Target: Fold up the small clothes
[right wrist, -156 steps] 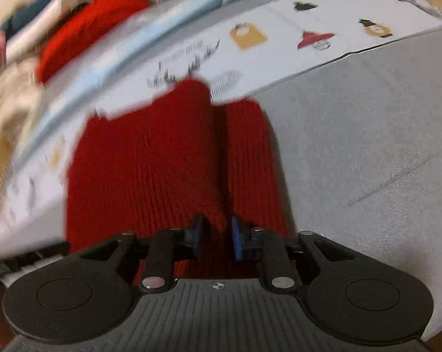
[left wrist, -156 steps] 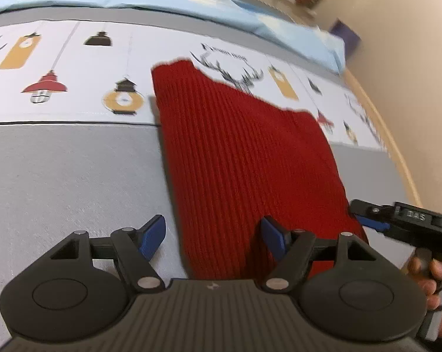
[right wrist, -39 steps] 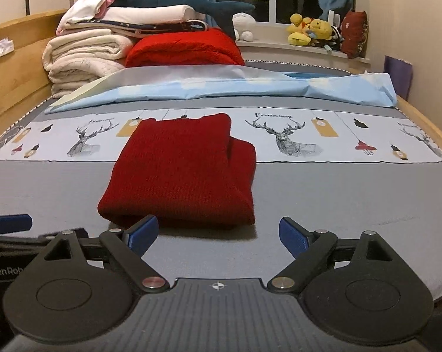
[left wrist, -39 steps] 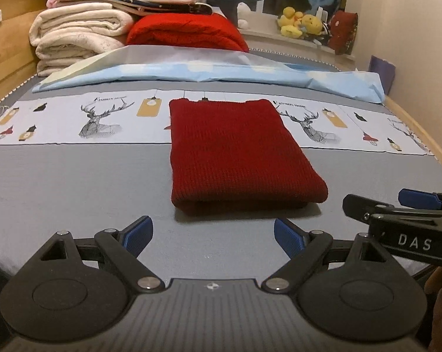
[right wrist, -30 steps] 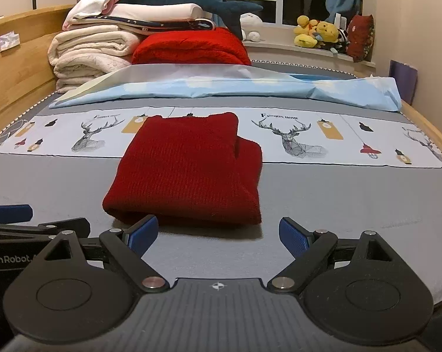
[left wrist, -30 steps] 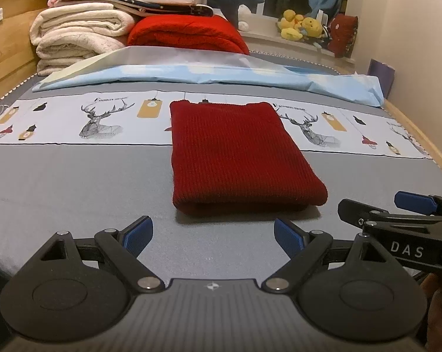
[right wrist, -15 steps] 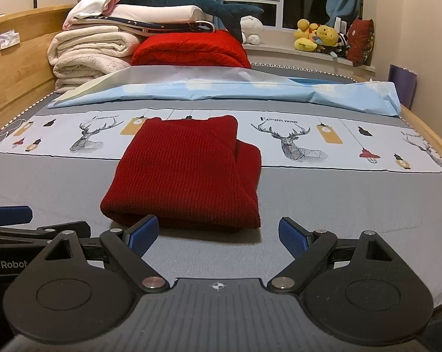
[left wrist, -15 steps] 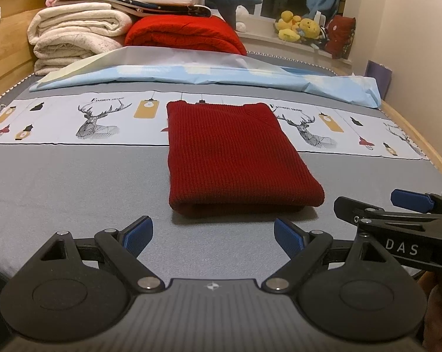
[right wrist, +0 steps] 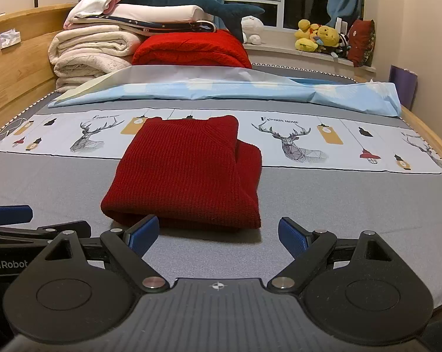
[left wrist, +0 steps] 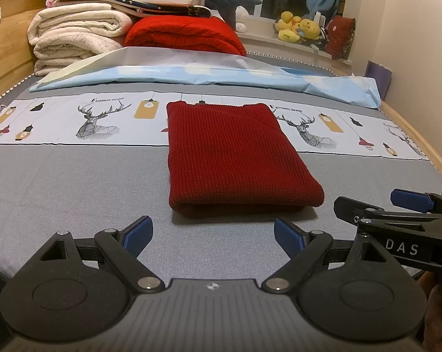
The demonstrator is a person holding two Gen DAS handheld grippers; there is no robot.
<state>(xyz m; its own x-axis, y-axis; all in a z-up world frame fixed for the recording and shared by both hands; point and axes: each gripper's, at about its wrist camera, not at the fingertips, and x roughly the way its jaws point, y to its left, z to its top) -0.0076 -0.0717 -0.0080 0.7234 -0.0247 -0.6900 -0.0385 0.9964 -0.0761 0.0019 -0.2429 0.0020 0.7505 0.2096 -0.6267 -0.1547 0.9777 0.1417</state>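
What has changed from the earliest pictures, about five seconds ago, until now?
The right gripper, then shut on the red sweater, has let go and is open. Both it and the left gripper have drawn back from low over the cloth to the near side of the bed. The sweater now lies folded and free. The left gripper stayed open.

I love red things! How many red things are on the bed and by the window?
Folded red sweater: 1
Red blanket: 1
Dark red cushion on the windowsill: 1
Total: 3
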